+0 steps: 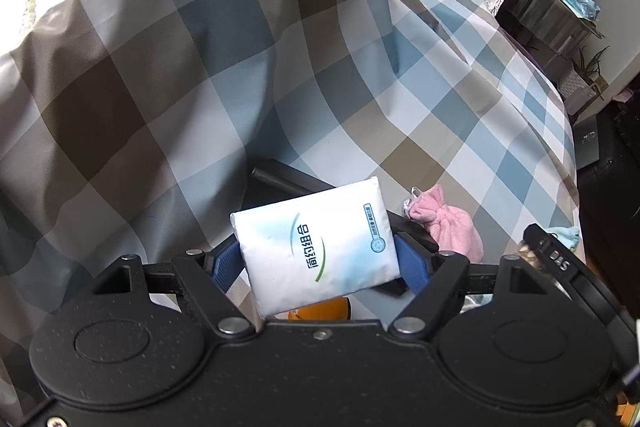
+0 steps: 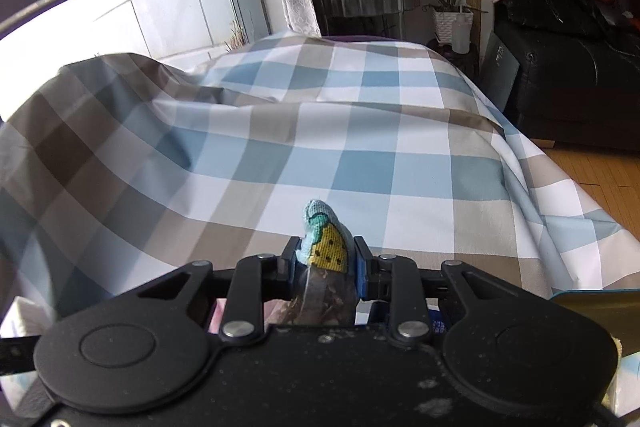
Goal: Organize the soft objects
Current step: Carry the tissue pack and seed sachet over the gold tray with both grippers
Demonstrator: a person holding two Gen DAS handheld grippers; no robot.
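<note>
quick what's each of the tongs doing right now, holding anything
Left tongs: closed on a white tissue pack.
Right tongs: closed on a small blue and yellow cloth.

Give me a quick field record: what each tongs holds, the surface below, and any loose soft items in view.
left tongs: shut on a white flat soft pack with green and blue print, gripped at its two side edges
right tongs: shut on a light blue knitted cloth with a yellow dotted patch, pinched narrow
surface: blue, tan and white checked cloth, draped and wrinkled
loose item: pink fleece bundle lying on the checked cloth, right of the pack in the left wrist view
other: orange object under the pack, mostly hidden
</note>
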